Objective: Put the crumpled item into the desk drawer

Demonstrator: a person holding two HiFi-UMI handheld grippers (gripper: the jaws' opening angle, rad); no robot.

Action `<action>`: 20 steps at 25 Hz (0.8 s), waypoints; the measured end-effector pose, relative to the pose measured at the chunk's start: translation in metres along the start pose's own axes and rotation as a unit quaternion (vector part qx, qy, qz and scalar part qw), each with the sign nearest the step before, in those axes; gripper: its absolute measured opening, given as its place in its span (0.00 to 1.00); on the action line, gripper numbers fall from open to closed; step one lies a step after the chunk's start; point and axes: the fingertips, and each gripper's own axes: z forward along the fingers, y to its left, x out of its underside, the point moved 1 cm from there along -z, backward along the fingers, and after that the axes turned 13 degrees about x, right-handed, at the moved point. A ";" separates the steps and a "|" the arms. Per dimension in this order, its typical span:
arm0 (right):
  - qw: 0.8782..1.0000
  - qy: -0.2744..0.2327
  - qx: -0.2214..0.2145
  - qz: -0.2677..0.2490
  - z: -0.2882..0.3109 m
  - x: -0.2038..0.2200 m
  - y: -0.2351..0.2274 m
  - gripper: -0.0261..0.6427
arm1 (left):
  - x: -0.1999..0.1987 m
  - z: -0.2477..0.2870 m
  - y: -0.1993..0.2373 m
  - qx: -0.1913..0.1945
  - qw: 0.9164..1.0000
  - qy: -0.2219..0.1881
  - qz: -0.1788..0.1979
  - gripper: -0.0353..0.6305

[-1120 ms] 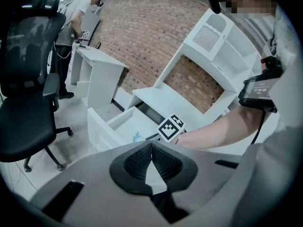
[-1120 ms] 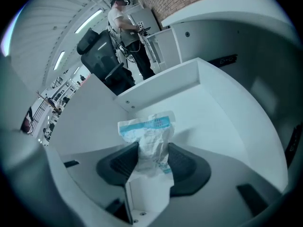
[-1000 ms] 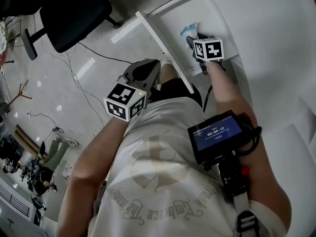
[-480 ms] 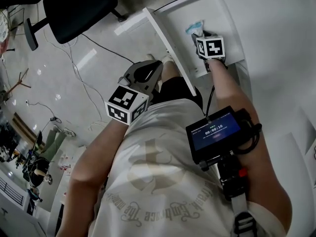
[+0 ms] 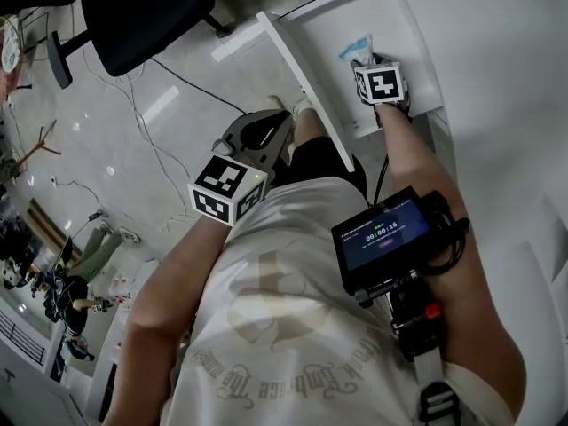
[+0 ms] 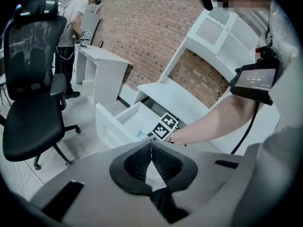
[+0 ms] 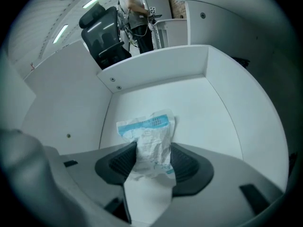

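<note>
The crumpled white-and-blue packet [image 7: 150, 135] stands between the pads of my right gripper [image 7: 152, 148], low inside the open white desk drawer [image 7: 156, 74]. Both pads still touch its sides, and the jaws have just been opening a little. In the head view the right gripper [image 5: 362, 62] reaches down into the drawer [image 5: 297, 65], with the packet [image 5: 355, 49] peeking out beyond its marker cube. My left gripper [image 5: 277, 121] hangs over the floor beside the drawer front. Its jaws [image 6: 150, 146] are shut with nothing in them.
A black office chair [image 5: 142, 16] stands on the floor left of the drawer, with cables [image 5: 151, 140] trailing past it. The white desktop [image 5: 497, 78] runs along the right. A small screen [image 5: 386, 238] is strapped to the right forearm. A person [image 6: 78, 22] works at another desk.
The right gripper has turned slightly above the drawer floor, with the packet still between its pads. The left gripper has stayed where it was.
</note>
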 end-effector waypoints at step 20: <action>0.998 -0.056 -0.018 0.002 -0.008 0.000 0.012 0.44 | -0.001 0.019 -0.005 0.033 0.997 0.035 0.058 0.09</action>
